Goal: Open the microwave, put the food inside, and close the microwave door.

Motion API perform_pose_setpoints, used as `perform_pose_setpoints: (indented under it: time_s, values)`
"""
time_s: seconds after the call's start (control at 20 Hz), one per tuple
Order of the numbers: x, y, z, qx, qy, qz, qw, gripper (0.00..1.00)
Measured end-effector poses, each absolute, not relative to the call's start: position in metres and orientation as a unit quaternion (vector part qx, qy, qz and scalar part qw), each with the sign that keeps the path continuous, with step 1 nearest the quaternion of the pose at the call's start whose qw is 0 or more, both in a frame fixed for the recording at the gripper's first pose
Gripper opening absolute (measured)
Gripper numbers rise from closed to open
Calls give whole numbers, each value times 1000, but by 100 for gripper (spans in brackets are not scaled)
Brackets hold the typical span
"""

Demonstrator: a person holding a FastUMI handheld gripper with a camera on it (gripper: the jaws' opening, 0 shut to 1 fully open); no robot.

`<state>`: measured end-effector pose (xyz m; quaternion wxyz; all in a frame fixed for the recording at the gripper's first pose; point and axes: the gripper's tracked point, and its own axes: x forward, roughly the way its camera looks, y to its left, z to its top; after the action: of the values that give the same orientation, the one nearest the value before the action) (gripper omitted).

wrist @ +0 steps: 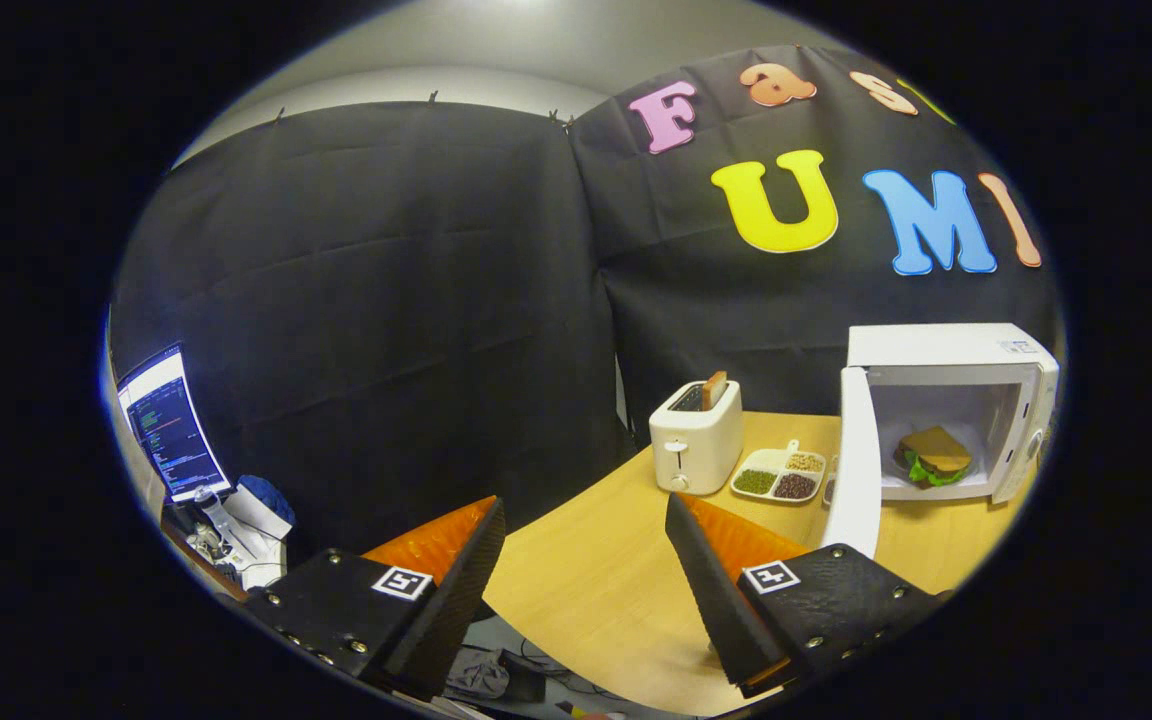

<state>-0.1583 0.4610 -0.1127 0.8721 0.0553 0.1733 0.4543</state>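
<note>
My gripper [584, 520] fingers stand spread, holding nothing; their bases run out of view. Microwave [946, 410] door [861, 470] hides the cavity's left corner. Toaster [696, 437] slot hides the toast's [714, 388] lower part. Tray [779, 474] contents too small to identify.

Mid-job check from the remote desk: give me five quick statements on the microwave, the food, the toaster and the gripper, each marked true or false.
1. The microwave door is shut. False: it stands swung open.
2. The sandwich sits inside the microwave. True.
3. The gripper is closed on the door. False: its fingers are spread apart with nothing between them, well short of the microwave.
4. A slice of bread sticks up from the toaster. True.
5. The divided dish lies between toaster and microwave on the table. True.
</note>
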Motion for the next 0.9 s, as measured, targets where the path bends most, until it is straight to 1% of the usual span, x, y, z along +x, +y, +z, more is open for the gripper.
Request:
perform_pose_setpoints:
  time_s: [0.35, 0.4, 0.45, 0.55, 0.6, 0.65, 0.7, 0.75, 0.8, 0.9]
  values:
    - [-169, 468, -177, 37, 227, 452, 862, 97]
    - [-170, 466, -183, 34, 232, 448, 863, 89]
    - [-169, 467, -191, 30, 237, 444, 864, 86]
    - [-161, 461, -201, 19, 237, 423, 874, 60]
    - [-160, 461, -204, 16, 239, 421, 875, 38]
    - [-160, 464, -208, 13, 243, 422, 873, 35]
    - [-156, 463, -214, 3, 243, 408, 880, 35]
    - [-148, 456, -213, -7, 236, 386, 892, 21]
    - [-146, 455, -215, -10, 235, 387, 891, 6]
    - [-145, 456, -224, -15, 242, 382, 892, 6]
